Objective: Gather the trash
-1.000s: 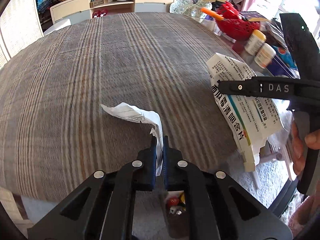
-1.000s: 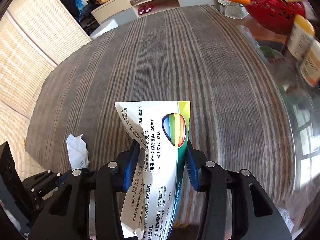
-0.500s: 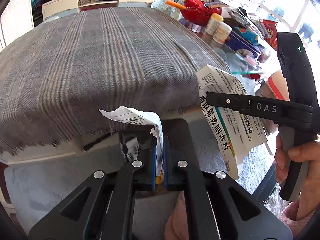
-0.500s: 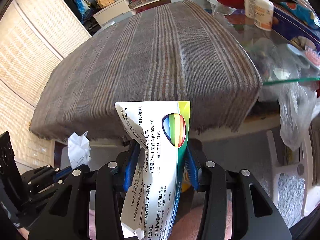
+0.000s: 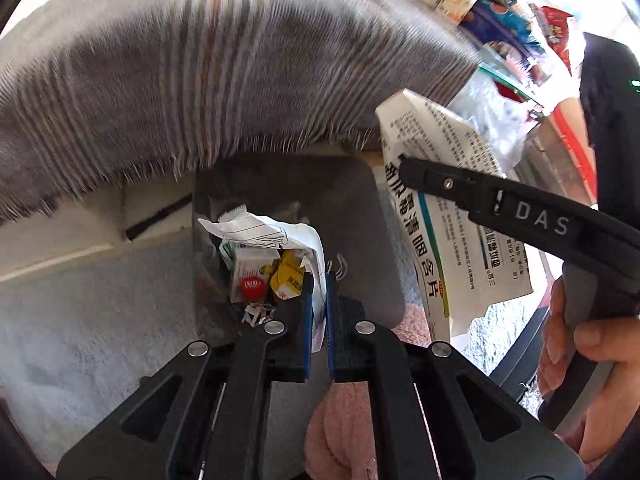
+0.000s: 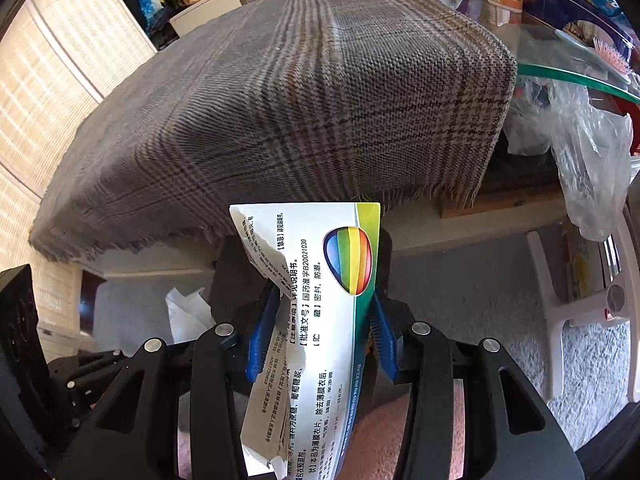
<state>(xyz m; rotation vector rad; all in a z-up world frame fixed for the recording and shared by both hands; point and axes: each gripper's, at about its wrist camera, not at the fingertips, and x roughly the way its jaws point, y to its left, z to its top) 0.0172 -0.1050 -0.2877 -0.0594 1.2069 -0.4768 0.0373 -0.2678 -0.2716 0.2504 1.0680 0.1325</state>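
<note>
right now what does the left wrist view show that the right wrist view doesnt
Only the left wrist view: the trash bin's contents and the hand holding the right gripper. Only the right wrist view: the box's rainbow logo and the window blinds. Both: the crumpled paper in the left gripper, the medicine box, the plaid cloth.

Both the left gripper [image 5: 319, 300] and the right gripper [image 6: 322, 330] are matte black with angular cut-out arms, silver round screws and blue ribbed pads, the right one lettered "DAS" in white.
</note>
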